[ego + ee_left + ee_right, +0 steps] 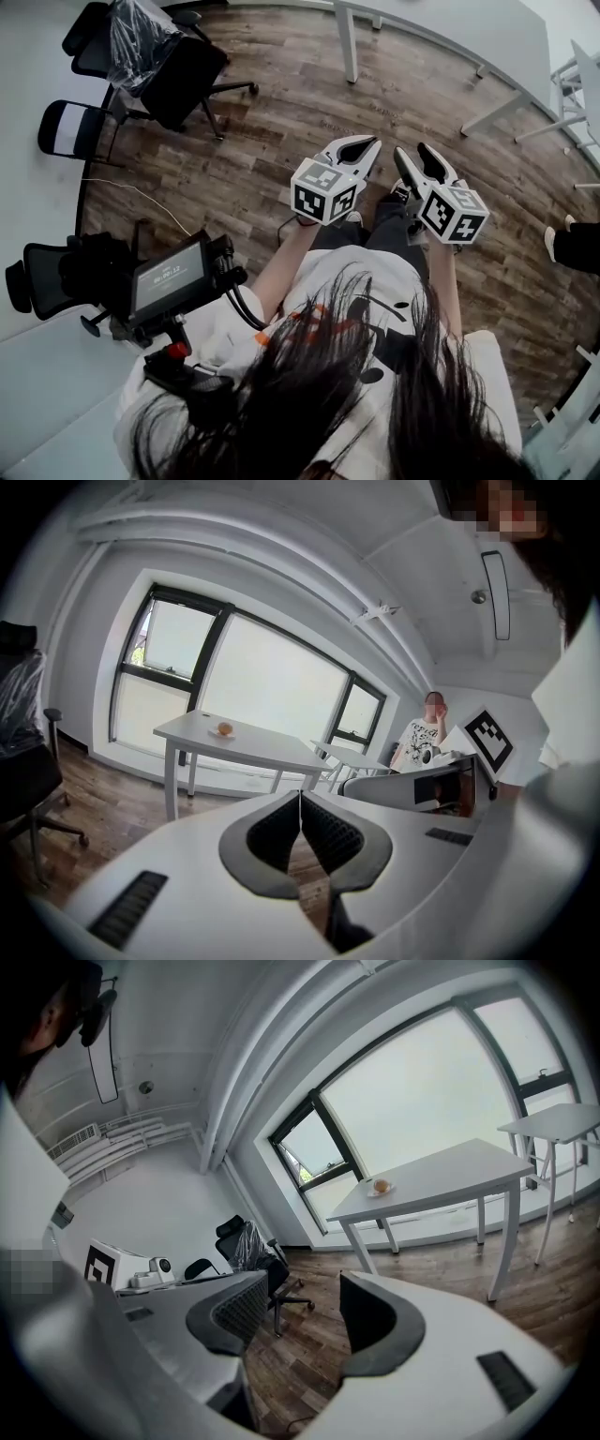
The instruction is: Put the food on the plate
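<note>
Food on far table, well ahead of 2 grippers. Left gripper clenched, empty. Right gripper released, empty. Neither clearly nearer.

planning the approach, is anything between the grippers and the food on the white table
Nothing visible. Only floor lies between the left gripper, the right gripper and the table bearing the food; the office chair stands aside.

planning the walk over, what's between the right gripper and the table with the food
Only bare wood floor lies between the right gripper and the table bearing the food, seen in the right gripper view.
</note>
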A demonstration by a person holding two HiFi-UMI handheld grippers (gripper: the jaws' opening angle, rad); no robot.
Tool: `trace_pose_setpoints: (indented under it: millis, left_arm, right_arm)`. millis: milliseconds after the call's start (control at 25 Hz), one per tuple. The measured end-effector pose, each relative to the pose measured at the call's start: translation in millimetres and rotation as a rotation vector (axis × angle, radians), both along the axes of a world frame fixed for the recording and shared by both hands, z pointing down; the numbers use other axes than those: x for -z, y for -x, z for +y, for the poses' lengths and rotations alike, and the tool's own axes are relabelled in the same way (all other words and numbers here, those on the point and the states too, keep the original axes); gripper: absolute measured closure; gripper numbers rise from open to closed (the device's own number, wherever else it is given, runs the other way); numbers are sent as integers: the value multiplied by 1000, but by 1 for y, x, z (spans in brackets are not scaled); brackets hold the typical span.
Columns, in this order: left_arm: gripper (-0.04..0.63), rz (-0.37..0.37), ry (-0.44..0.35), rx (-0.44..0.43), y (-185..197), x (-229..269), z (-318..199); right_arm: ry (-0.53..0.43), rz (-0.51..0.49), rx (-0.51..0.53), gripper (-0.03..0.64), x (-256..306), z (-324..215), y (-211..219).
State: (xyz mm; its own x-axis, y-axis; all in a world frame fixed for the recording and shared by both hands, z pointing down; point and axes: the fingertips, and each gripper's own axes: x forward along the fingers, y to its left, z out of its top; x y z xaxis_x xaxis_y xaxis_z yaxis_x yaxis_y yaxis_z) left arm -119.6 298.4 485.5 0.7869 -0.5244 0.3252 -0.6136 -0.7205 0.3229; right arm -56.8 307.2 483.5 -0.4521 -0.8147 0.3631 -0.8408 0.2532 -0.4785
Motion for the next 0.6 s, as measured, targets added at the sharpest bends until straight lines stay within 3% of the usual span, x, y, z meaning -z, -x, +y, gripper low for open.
trace_pose_setpoints:
  millis: [600]
  left_arm:
    - [589,-2,12,2,-6,-6,-23]
  right_arm:
    - [14,9,5,365,-5,-20,-5]
